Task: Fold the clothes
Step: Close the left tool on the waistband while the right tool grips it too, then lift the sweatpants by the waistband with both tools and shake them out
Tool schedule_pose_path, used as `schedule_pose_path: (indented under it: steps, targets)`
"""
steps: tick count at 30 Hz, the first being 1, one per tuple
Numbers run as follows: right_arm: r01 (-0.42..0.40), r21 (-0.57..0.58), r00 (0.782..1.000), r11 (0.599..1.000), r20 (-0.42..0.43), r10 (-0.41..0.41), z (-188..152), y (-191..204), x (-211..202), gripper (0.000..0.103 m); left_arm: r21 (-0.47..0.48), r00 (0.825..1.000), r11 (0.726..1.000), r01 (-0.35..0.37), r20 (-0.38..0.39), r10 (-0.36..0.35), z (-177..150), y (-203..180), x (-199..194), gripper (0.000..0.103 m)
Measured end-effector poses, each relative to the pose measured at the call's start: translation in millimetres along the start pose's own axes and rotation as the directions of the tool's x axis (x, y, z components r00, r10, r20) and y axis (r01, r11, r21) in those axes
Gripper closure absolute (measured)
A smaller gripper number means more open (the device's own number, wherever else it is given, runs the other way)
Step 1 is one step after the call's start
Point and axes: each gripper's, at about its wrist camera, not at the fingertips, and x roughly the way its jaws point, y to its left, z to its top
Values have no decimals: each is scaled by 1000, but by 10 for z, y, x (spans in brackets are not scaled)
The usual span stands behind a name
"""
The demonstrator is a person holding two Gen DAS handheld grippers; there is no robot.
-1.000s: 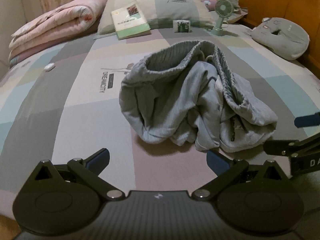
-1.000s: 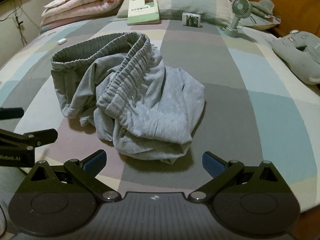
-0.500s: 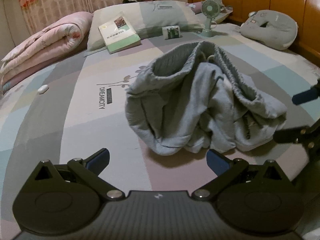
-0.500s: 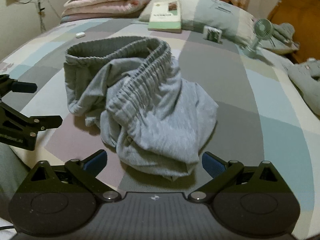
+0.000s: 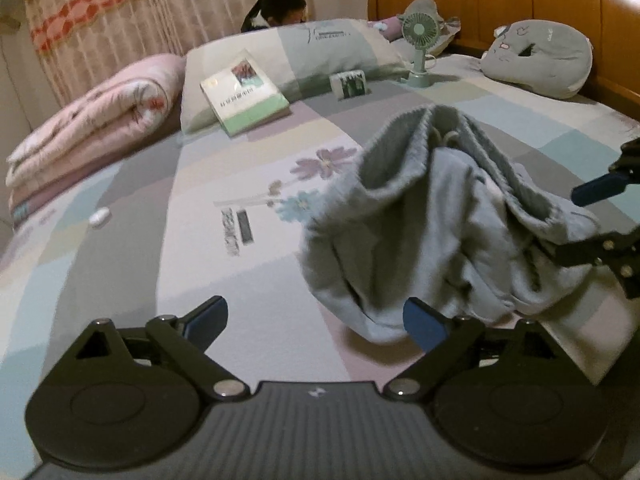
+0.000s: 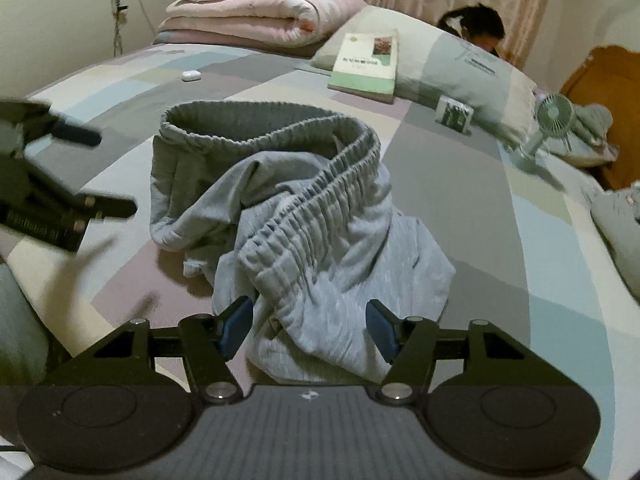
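Crumpled grey sweatpants (image 5: 440,220) (image 6: 304,220) lie in a heap on the patchwork bedsheet (image 5: 140,240), the elastic waistband standing up in a loop. My left gripper (image 5: 316,318) is open, low over the sheet at the heap's left near edge; its right fingertip (image 5: 424,320) overlaps the cloth's hem. My right gripper (image 6: 308,326) is open with its jaws partly narrowed, and the near fold of the sweatpants lies between the pads. Each gripper shows in the other's view: the right gripper (image 5: 588,220) at the heap's right side, the left gripper (image 6: 96,172) to its left.
At the bed's head lie a rolled pink quilt (image 5: 100,120), a pillow (image 5: 340,48) with a green-and-white book (image 5: 244,92) on it, a small box (image 5: 348,84), a green fan (image 5: 420,40) and a grey plush cushion (image 5: 540,56). A white earbud case (image 5: 99,216) lies on the left. A person's head (image 5: 280,6) shows behind the pillow.
Both grippers have moved forward toward the sweatpants. The right gripper's jaws have narrowed around the near fold. The left gripper has swung left, so the heap now sits right of its centre.
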Motion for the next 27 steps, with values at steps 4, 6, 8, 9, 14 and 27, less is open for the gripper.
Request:
schedule_pose_path:
  steps: [4, 6, 8, 9, 14, 27]
  targets:
    - [7, -42, 1000, 999, -3, -7, 1, 30, 68, 42, 52, 1000, 999, 15, 14, -15, 104, 66, 151, 10]
    - [15, -58, 1000, 998, -5, -16, -9, 28, 102, 42, 73, 999, 997, 35, 15, -37, 147, 80, 239, 16]
    - [19, -62, 1000, 998, -6, -19, -19, 13, 131, 42, 80, 998, 995, 55, 7, -56, 186, 97, 334, 21]
    - [19, -63, 1000, 998, -7, -20, -22, -1, 147, 42, 78, 997, 994, 70, 2, -71, 202, 108, 373, 26]
    - [-11, -67, 1000, 998, -7, 10, -34, -41, 204, 53, 65, 989, 987, 147, -23, -146, 287, 161, 563, 45]
    - [-25, -63, 998, 998, 61, 29, -60, -174, -44, 89, 163, 995, 982, 93, 8, -96, 709, 106, 600, 86]
